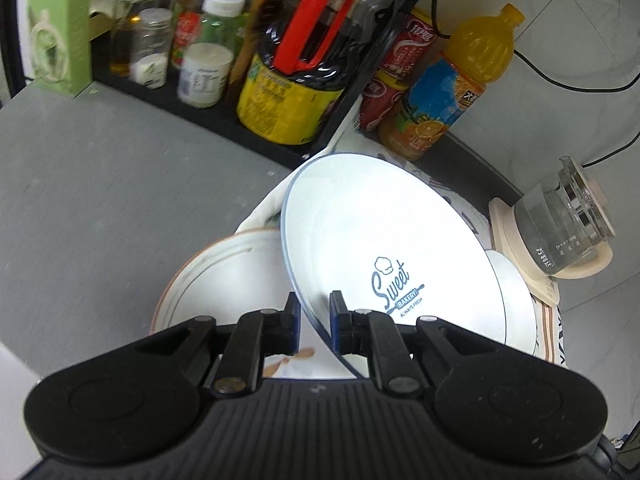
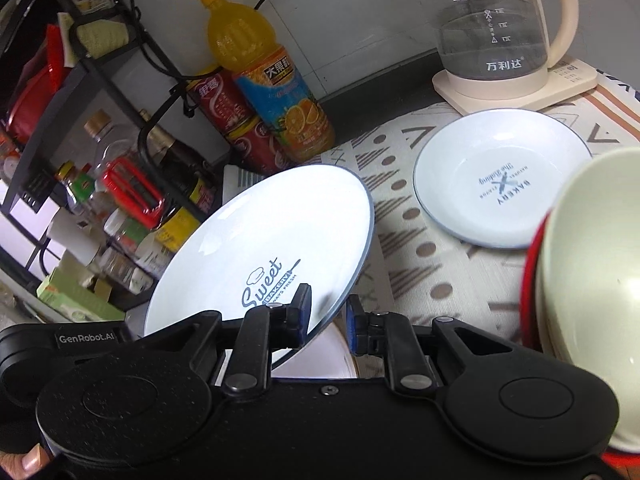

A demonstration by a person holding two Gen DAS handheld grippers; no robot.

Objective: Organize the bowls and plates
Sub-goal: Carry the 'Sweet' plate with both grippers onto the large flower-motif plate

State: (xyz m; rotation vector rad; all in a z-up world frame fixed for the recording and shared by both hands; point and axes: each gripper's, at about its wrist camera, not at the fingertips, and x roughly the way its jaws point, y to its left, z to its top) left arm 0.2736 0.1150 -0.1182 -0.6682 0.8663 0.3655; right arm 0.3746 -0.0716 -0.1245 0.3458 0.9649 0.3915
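Observation:
A large white plate (image 1: pixel 380 232) with a thin blue rim and "Sweet Bakery" lettering hangs tilted above the counter. My left gripper (image 1: pixel 316 314) is shut on its near rim. My right gripper (image 2: pixel 329 316) is shut on another part of the rim of the same plate (image 2: pixel 260 232). Under it lies a brown-rimmed plate (image 1: pixel 208 272). A small white "Bakery" plate (image 2: pixel 500 176) rests on the patterned cloth (image 2: pixel 420 240); its edge (image 1: pixel 508 280) peeks out behind the held plate. A cream bowl with a red outside (image 2: pixel 592 280) stands at the right edge.
A glass kettle (image 2: pixel 492 28) on its cream base sits at the back right. An orange juice bottle (image 2: pixel 260 68) and red cans (image 2: pixel 224 104) stand by the wall. A black rack (image 1: pixel 280 60) crowded with bottles and jars fills the back left. Grey counter (image 1: pixel 100 184) lies to the left.

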